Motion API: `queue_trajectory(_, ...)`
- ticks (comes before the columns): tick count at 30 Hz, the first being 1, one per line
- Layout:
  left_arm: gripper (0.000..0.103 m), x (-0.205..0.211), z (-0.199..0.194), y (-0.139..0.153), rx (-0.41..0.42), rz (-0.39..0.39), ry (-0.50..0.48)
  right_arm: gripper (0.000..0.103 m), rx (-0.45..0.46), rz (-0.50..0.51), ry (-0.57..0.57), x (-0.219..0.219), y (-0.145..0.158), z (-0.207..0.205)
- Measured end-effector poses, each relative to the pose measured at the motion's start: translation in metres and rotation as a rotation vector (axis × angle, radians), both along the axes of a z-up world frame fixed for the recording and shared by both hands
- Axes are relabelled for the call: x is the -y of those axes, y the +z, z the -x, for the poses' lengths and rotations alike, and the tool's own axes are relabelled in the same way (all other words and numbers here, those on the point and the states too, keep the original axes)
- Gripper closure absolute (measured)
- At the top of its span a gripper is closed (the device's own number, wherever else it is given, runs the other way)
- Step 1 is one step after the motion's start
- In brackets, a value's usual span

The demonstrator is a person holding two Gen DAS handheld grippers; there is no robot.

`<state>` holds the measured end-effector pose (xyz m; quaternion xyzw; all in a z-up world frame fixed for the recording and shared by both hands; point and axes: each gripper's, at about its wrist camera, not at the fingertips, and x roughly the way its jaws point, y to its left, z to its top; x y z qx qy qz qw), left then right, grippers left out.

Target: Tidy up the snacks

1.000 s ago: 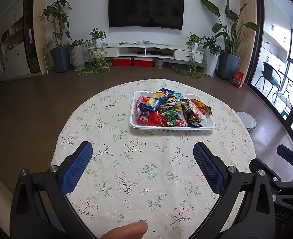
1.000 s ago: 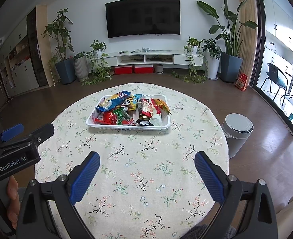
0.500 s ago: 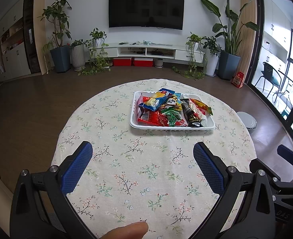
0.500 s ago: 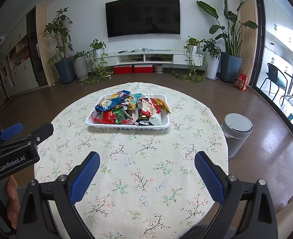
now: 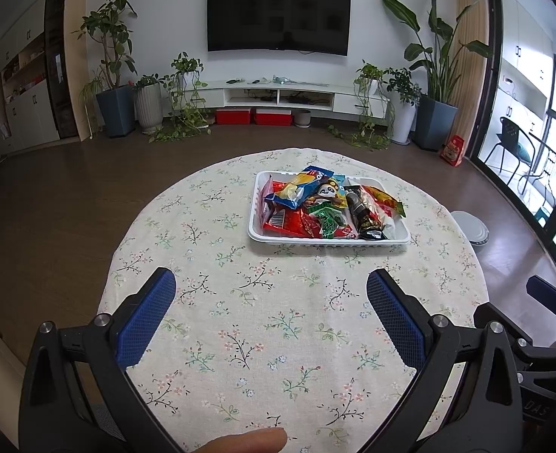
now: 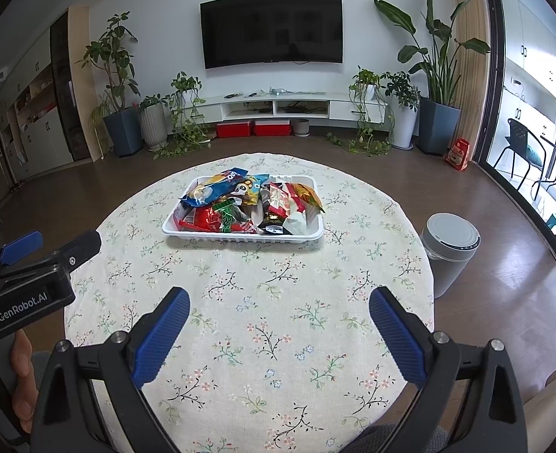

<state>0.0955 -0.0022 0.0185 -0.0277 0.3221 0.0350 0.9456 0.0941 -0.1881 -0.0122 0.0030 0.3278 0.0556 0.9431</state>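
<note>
With the snacks (image 5: 327, 204) all heaped in the tray (image 5: 328, 239) ahead of us, we hold the left gripper (image 5: 270, 317) and right gripper (image 6: 279, 330) wide apart, empty, low over the cloth (image 6: 240, 302).

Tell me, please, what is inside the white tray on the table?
The white tray holds a loose pile of snack packets: a blue and yellow one on top, red, green and dark ones lower. What lies beneath the pile, and the tray floor, is covered.
</note>
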Motion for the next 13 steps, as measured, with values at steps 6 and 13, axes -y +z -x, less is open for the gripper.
queue_trajectory(6, 0.0, -0.002, 0.001, -0.003, 0.004, -0.008, 0.004, 0.005, -0.003, 0.0, 0.001, 0.001, -0.002, 0.001)
queue_trajectory(13, 0.0, -0.006, -0.001, -0.009, -0.002, -0.01, 0.001, 0.005, -0.019, -0.001, 0.0, 0.006, -0.014, 0.011)
